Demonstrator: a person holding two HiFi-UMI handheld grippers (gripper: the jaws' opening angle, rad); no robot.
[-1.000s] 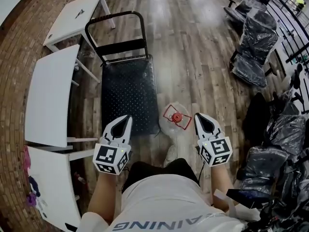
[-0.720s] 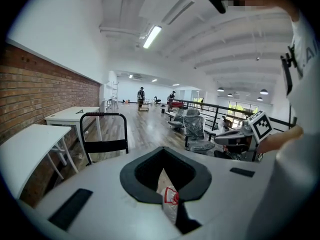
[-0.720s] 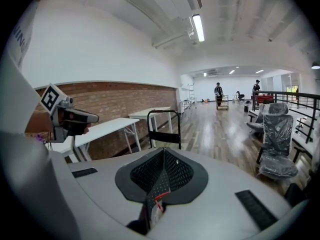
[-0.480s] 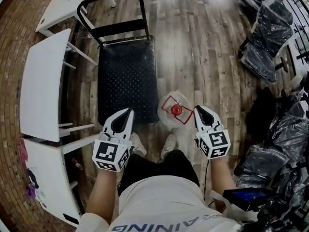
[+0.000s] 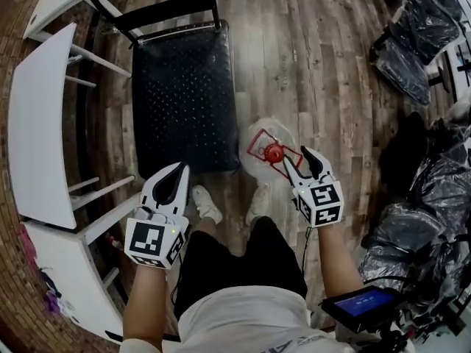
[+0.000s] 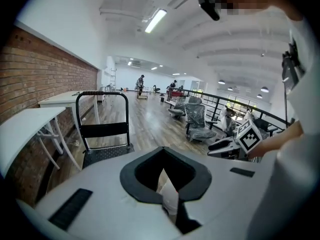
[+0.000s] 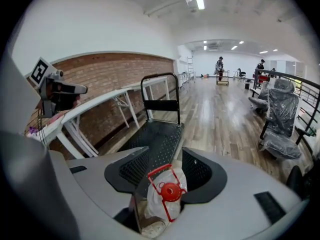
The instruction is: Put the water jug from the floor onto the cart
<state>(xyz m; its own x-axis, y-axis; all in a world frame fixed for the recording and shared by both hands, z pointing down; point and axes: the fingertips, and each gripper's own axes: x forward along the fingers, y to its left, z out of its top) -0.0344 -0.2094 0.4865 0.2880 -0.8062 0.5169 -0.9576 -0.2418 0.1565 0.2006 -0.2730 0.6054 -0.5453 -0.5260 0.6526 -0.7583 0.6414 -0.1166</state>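
Water jug (image 5: 263, 142) of clear plastic, with a red cap and a red carrying handle, stands upright on the wooden plank floor (image 5: 324, 65) a little below the middle of the head view. It is just right of the near right corner of the black studded-metal platform cart (image 5: 184, 87) and just ahead of the person's white shoes (image 5: 207, 205).

The right hand-held gripper (image 5: 298, 159) hangs over the jug's lower right side. Its jaws have just been opening and stand apart. In the right gripper view the jug's cap and handle show between them, with the pads not pressing on it.

The left hand-held gripper (image 5: 179, 169) is at the lower left, near the cart's near edge. Its jaws are together and hold nothing.

A curved white-topped bench (image 5: 37, 109) runs along the left edge, and plastic-wrapped office chairs (image 5: 412, 43) fill the upper right.
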